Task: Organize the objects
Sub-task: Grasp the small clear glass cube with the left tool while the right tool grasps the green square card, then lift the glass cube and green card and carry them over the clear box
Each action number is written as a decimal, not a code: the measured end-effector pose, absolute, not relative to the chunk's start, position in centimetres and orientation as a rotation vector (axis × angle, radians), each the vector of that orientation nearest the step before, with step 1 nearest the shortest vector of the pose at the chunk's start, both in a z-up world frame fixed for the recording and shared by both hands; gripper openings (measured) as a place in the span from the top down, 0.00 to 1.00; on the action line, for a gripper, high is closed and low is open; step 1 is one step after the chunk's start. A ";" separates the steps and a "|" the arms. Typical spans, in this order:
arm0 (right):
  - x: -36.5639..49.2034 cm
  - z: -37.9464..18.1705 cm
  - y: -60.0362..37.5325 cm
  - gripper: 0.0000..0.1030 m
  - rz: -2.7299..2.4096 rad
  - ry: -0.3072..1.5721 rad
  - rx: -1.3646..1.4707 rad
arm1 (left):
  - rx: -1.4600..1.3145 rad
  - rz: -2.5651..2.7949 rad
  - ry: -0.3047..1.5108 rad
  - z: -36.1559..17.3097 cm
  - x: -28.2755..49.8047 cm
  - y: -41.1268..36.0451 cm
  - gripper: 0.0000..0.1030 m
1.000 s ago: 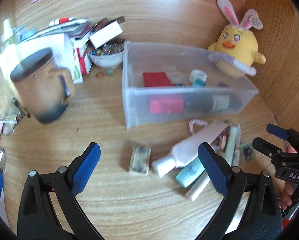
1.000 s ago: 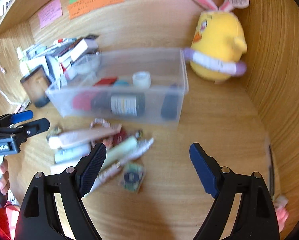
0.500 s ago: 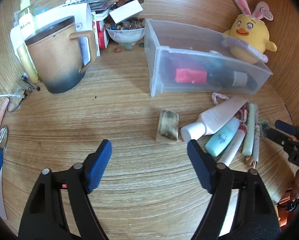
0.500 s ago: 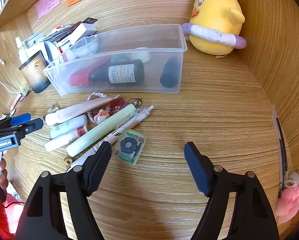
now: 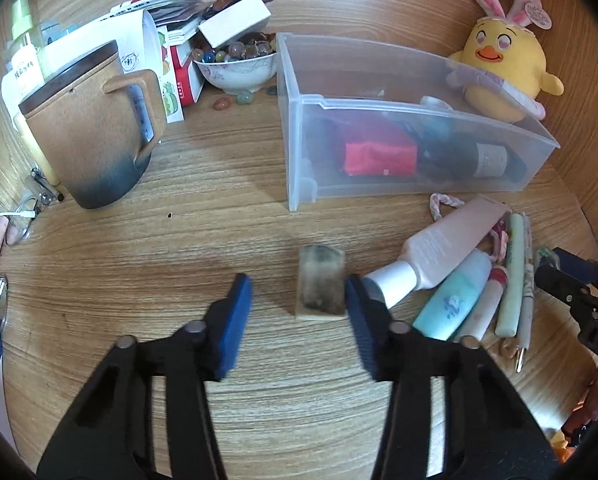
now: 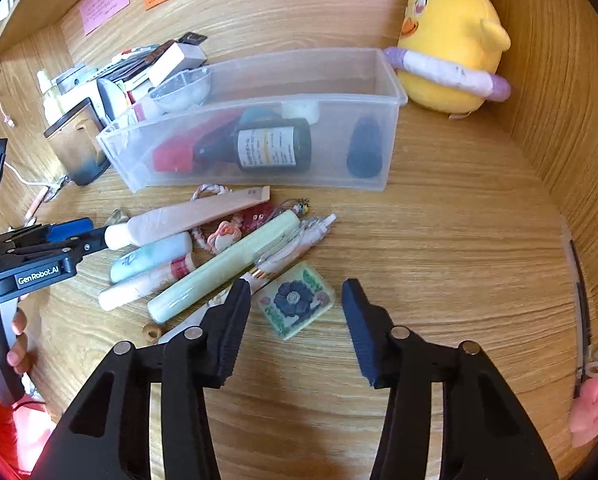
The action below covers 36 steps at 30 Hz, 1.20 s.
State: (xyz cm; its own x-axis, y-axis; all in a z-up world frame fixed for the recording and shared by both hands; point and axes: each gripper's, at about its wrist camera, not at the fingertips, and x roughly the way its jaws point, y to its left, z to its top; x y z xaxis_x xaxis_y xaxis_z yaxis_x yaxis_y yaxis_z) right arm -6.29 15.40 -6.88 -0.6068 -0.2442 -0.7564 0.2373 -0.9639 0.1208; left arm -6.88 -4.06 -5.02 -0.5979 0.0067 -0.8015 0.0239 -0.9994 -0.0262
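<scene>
Step in hand: both grippers were lining up on loose items on the wooden desk [image 5: 147,248]; nothing was gripped yet, by my reading.
Left gripper [image 5: 299,304]: jaws spread wide. A small smudged block [image 5: 321,286] lay between them, close against the right finger, well clear of the left one.
Right gripper [image 6: 295,312]: jaws spread. A square flower-patterned tile [image 6: 295,300] lay between the fingertips, flat on the desk.
Next move, judged: the left needed to shift a little toward its right to centre on the block, then close; the right looked nearly centred and could close as it stood. Both items would then likely go to the bin.
Loose pile: a pink tube [image 6: 191,216], a pale blue tube [image 6: 151,256], a green pen case [image 6: 223,264] and small charms lay side by side, touching, in front of the bin.
Clear plastic bin [image 6: 383,128]: open on top, sat behind the pile. Inside: a dark bottle with a label [image 6: 275,146] lying on its side, something red [image 6: 171,158], a dark oval item [image 6: 365,152], a small white cap or roll near the back.
White bowl [image 5: 237,74]: held coloured glass pebbles; a few lay spilled beside it.
Brown mug [image 5: 87,128]: contents hidden behind its wall.
Yellow plush chick [image 6: 451,36]: stood just beside the bin's far corner.
</scene>
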 end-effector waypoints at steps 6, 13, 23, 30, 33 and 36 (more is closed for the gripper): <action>-6.1 -6.9 15.8 0.63 -2.607 0.005 1.217 | 1.394 -2.816 0.068 -4.9 -6.7 -4.1 0.76; -6.1 -6.8 17.2 0.63 -2.633 -0.029 1.224 | 1.389 -2.819 0.126 -4.8 -6.3 -4.7 0.77; -6.2 -4.4 18.4 0.63 -2.680 -0.075 1.119 | 1.285 -2.831 0.197 -2.8 -5.4 -5.1 0.77; -6.7 -2.8 17.8 0.63 -2.679 -0.068 1.051 | 1.222 -2.873 0.203 -0.9 -5.3 -4.3 0.77; -6.7 -2.2 17.6 0.63 -2.677 -0.064 1.021 | 1.193 -2.897 0.207 0.1 -5.2 -3.8 0.77; -7.0 -1.4 17.2 0.63 -2.675 -0.071 0.986 | 1.162 -2.930 0.205 1.1 -5.2 -3.2 0.77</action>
State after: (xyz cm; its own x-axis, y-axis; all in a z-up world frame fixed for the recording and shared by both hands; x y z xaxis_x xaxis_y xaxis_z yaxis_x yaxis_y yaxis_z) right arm -6.98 17.24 -1.41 -0.7242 -0.2846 -0.6281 0.2508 -0.9572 0.1446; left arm -5.20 -3.16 1.12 -0.7293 0.0635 -0.6812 0.0317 -0.9915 -0.1264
